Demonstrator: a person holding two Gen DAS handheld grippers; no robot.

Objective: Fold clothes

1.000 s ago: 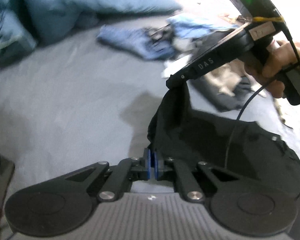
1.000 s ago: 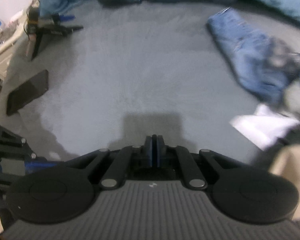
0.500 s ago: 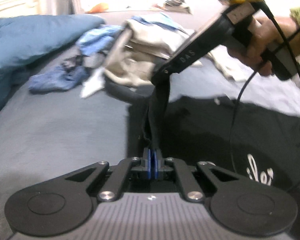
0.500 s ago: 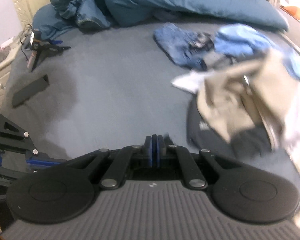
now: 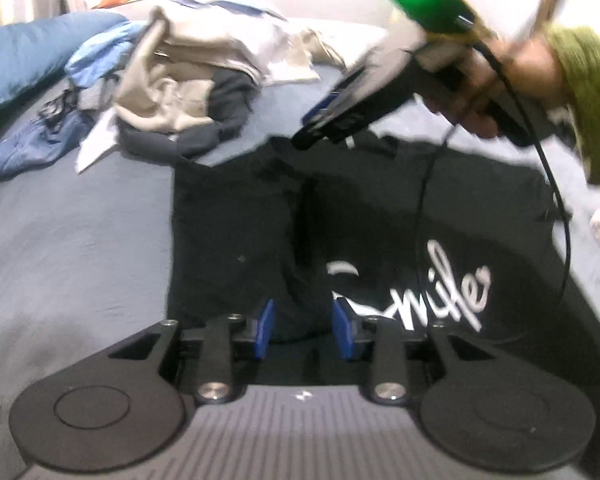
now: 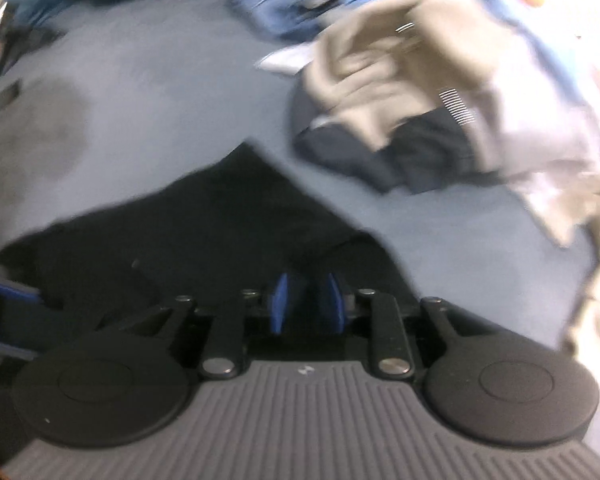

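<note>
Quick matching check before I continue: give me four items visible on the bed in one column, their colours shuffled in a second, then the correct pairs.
Items:
1. T-shirt spread in front of the grippers
2. Bedsheet
3. Person's sleeve
4. Gripper pads

Colours:
A. olive green
B. bright blue
C. black with white lettering
D. grey-blue

Pairs: 1-C, 2-D, 3-A, 4-B

Each black two-finger claw, the left claw (image 5: pixel 302 328) and the right claw (image 6: pixel 307 302), is fitted with blue pads (image 5: pixel 263 328), silver screws (image 5: pixel 214 390), round black discs and a ribbed grey body. A thin black cable (image 5: pixel 556 184) and an olive-green knitted sleeve (image 5: pixel 588 92) are seen.
</note>
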